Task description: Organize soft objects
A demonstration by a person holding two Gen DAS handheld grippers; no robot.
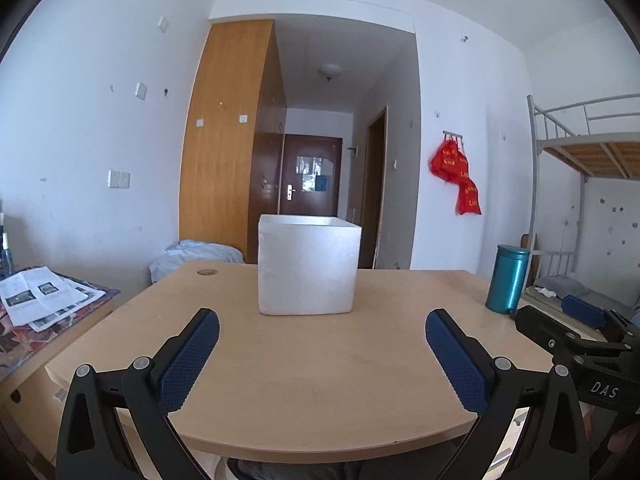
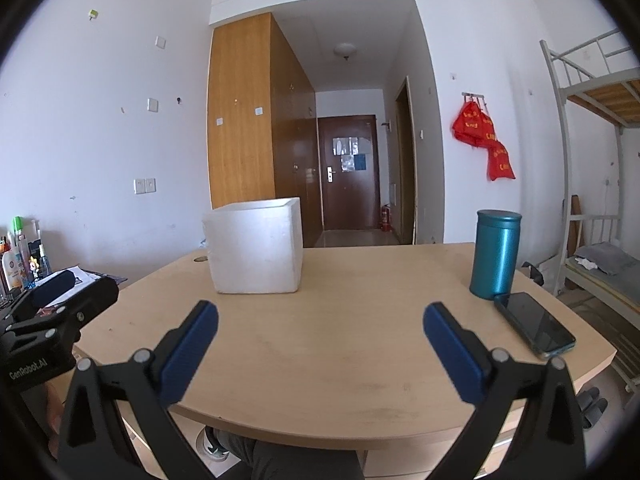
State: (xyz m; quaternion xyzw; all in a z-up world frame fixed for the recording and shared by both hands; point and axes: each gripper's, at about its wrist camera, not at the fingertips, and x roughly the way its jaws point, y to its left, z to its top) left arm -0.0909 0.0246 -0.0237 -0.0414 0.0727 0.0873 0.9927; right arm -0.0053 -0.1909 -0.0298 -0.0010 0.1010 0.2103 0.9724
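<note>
Left gripper (image 1: 322, 336) and right gripper (image 2: 320, 330): fingers spread wide, holding nothing. White foam box (image 1: 308, 266) at frame centre on table (image 1: 320, 380).

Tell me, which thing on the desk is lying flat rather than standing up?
The dark phone, lying flat near the desk's right edge. The teal canister beside it and the white foam box both stand upright.

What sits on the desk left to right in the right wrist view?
White square foam box → teal cylindrical metal canister → dark flat smartphone, lying just in front of the canister's right side. All rest on the light wooden desk.
</note>
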